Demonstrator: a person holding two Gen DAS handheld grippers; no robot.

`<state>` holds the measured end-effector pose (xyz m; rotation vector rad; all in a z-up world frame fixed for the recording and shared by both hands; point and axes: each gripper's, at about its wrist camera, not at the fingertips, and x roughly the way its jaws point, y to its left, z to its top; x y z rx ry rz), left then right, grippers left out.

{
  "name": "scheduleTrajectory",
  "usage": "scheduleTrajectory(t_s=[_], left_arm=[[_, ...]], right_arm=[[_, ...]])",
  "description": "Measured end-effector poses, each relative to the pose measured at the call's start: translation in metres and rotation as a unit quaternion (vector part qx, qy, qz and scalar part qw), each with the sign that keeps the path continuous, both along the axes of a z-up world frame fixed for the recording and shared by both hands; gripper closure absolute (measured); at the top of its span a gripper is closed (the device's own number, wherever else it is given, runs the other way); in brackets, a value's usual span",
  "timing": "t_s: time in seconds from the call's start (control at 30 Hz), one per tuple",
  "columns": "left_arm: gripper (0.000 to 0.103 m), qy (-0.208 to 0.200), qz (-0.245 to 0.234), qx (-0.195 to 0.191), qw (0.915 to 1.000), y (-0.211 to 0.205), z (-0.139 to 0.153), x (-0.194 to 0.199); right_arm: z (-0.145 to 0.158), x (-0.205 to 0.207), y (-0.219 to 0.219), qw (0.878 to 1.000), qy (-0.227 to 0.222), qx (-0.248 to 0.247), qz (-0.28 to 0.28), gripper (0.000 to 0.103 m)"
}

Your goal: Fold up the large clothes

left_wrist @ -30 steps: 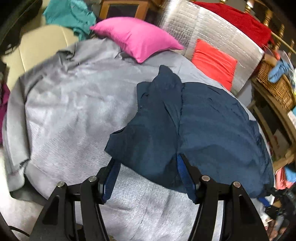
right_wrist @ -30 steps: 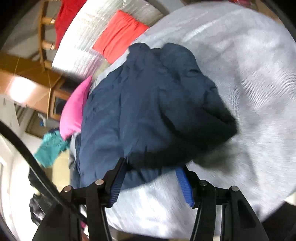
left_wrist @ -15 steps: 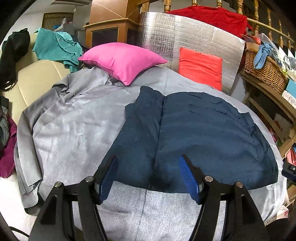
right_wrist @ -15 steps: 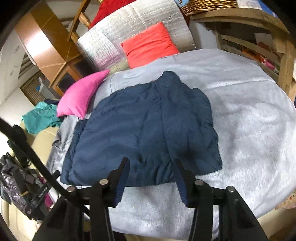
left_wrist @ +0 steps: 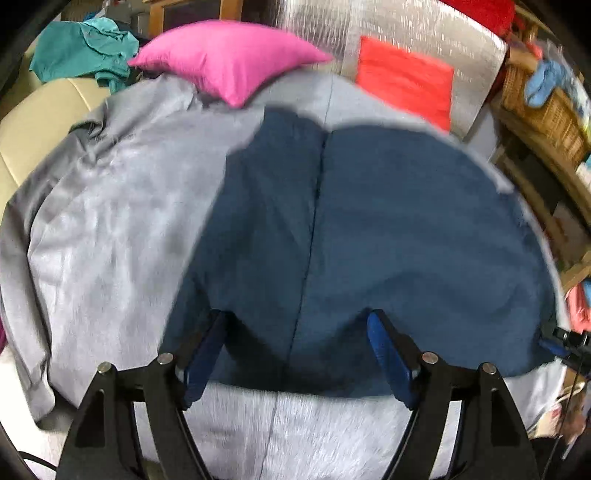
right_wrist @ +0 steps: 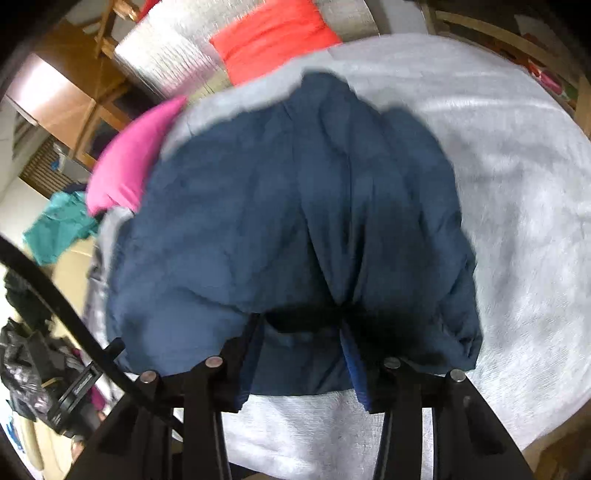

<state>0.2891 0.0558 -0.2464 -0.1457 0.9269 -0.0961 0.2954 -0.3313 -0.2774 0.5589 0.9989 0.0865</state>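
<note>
A large navy garment lies spread on a grey cover, with a seam running down its middle. My left gripper hovers over the garment's near hem. Its jaws are opening wide, the cloth lies under them, and the blue pads do not press on it. In the right wrist view the same navy garment is bunched at its near edge. Folds run toward my right gripper, whose narrowed jaws are shut on a dark gathered fold of the hem.
A pink pillow and a red cushion sit at the back against a silver foil panel. A teal garment lies at back left. A wicker basket stands on wooden shelves at the right. The grey cover is bare right of the garment.
Both grippers have come closer to the garment's near hem. The left jaws have widened. The right jaws have narrowed, and the cloth between them has bunched and lifted.
</note>
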Motion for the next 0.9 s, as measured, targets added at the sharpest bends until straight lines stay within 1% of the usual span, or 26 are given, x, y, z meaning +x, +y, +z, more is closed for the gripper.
scheduleTrajectory(t_s=[0.07,0.13,0.2,0.27,0.3,0.33,0.37,0.43,0.5,0.57,0.6,0.67,0.73,0.8,0.9], left_arm=[[0.024,-0.024,0.015,-0.002,0.9996,0.005,0.015,0.011],[0.024,-0.03,0.02,0.009,0.9993,0.004,0.021,0.028],[0.024,-0.01,0.02,0.04,0.9989,-0.001,0.014,0.054],[0.023,0.01,0.021,0.057,0.9981,-0.006,-0.002,0.073],[0.021,0.016,0.021,0.065,0.9975,-0.008,-0.01,0.08],[0.015,0.018,0.024,0.068,0.9972,-0.008,-0.015,0.082],[0.013,0.022,0.029,0.066,0.9972,-0.006,-0.018,0.085],[0.013,0.032,0.032,0.038,0.9983,0.001,-0.02,0.088],[0.011,0.041,0.037,0.011,0.9984,0.009,-0.023,0.091],[0.011,0.044,0.043,-0.004,0.9981,0.013,-0.024,0.09],[0.011,0.043,0.044,-0.004,0.9981,0.011,-0.023,0.089],[0.011,0.03,0.038,0.016,0.9987,0.007,-0.016,0.081],[0.011,0.01,0.036,0.043,0.9984,0.003,-0.005,0.071],[0.011,-0.017,0.029,0.056,0.9979,-0.003,0.007,0.053],[0.011,-0.052,0.006,0.07,0.9962,-0.015,0.018,0.025]], right_arm=[[0.019,0.004,-0.011,0.999,-0.04,-0.003,-0.016,0.056],[0.026,0.015,-0.016,0.998,-0.05,-0.004,-0.027,0.056],[0.027,0.033,-0.02,0.998,-0.057,0.005,-0.039,0.056],[0.024,0.051,-0.022,0.996,-0.065,0.013,-0.051,0.056],[0.022,0.058,-0.025,0.996,-0.068,0.016,-0.054,0.056],[0.016,0.07,-0.027,0.996,-0.065,0.019,-0.057,0.056],[0.007,0.08,-0.028,0.997,-0.055,0.017,-0.06,0.055],[-0.009,0.098,-0.031,0.997,-0.04,0.02,-0.065,0.057],[-0.019,0.107,-0.04,0.996,-0.03,0.047,-0.075,0.058],[-0.019,0.104,-0.045,0.994,-0.032,0.068,-0.084,0.058],[-0.017,0.1,-0.046,0.993,-0.037,0.073,-0.087,0.058],[-0.009,0.087,-0.046,0.993,-0.05,0.07,-0.086,0.058],[0.002,0.072,-0.04,0.994,-0.068,0.061,-0.066,0.057],[0.011,0.054,-0.028,0.995,-0.082,0.042,-0.038,0.057],[0.021,0.028,0.004,0.996,-0.087,-0.013,0.009,0.057]])
